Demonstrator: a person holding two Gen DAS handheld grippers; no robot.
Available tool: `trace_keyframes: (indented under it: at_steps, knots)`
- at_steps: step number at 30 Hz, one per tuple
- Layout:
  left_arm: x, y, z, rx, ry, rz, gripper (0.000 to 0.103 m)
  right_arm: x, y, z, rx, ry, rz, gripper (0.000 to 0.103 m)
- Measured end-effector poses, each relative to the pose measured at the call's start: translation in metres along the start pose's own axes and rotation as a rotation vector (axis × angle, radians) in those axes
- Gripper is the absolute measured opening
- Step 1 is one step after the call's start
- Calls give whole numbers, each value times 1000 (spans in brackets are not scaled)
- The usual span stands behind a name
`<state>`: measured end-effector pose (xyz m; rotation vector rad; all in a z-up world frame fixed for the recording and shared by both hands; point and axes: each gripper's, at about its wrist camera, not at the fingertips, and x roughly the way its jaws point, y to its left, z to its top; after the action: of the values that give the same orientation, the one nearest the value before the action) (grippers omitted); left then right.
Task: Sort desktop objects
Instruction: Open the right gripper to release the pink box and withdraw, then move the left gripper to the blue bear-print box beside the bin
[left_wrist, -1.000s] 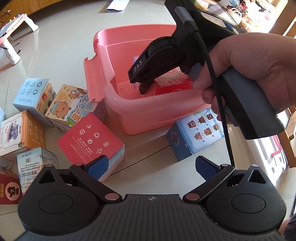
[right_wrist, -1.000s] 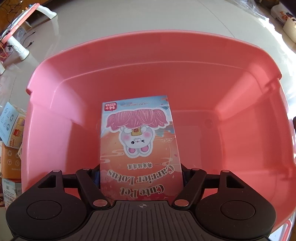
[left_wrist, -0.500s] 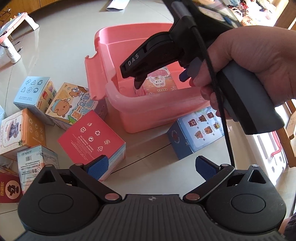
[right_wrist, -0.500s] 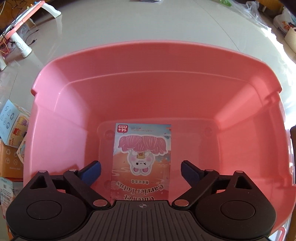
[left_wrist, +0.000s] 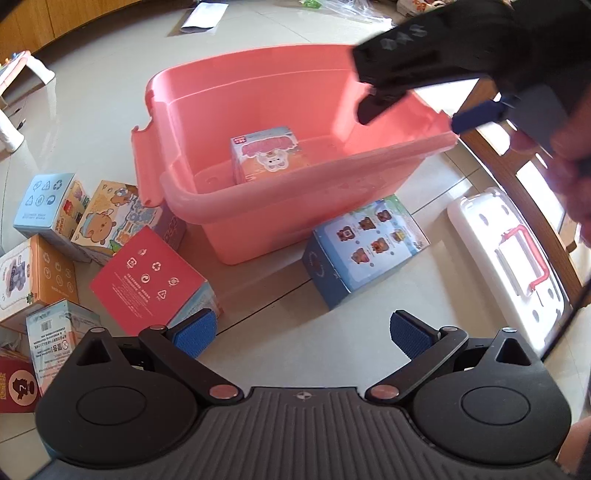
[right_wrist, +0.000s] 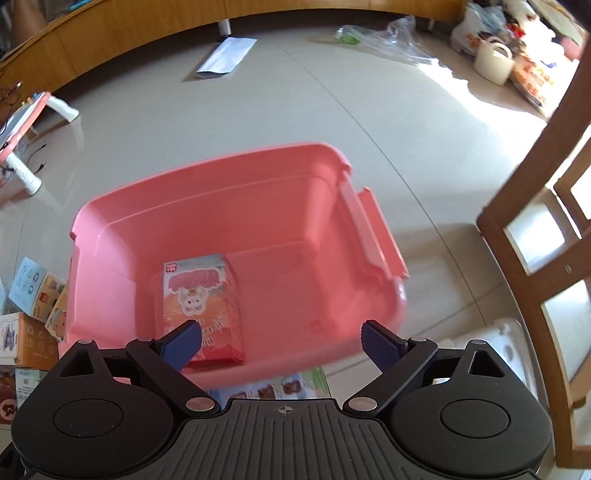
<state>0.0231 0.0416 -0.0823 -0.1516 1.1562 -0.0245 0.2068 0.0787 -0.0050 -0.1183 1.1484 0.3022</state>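
I have just let go: my right gripper (right_wrist: 282, 341) has its jaws spread wide, freshly opened, nothing between them. The orange cardboard box with the pink-haired cartoon (right_wrist: 201, 306) lies inside the pink plastic bin (right_wrist: 236, 192), near its left wall. My left gripper (left_wrist: 301, 338) hangs wide too, empty. Next comes another pick, probably the red cardboard box (left_wrist: 147, 278) beside the bin's front-left corner.

One box (left_wrist: 267, 155) stands in the bin (left_wrist: 236, 206) on the floor (left_wrist: 295, 332). More boxes (left_wrist: 110, 236) crowd its left side, another box (left_wrist: 369, 251) sits before it, a lid (left_wrist: 513, 266) lies right.
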Motion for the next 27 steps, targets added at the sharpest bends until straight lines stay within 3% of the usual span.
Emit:
trace_keyframes:
  at_steps: [3,4,6,7,10,15,27]
  knots:
    - [-5,-7,-1,21,-10,14,102,-22,-48,-41,57,-3,-16,92]
    - [-7,-9,-1,20,-13,15,102,-26,-83,-40,73,0,-27,92]
    - [-9,-12,-1,16,-19,10,102,-31,-98,-60,91,9,-45,92]
    - [-9,-15,-1,14,-22,5,102,-38,-122,-96,95,19,-53,92]
    - [-9,-23,0,17,-34,-2,102,-29,-173,-161,109,43,-65,92]
    - [-8,-39,1,52,-60,-8,102,-28,-191,-190,136,74,-112,92]
    - [12,-64,15,162,-94,-27,102,-13,-234,-221,335,151,-72,93]
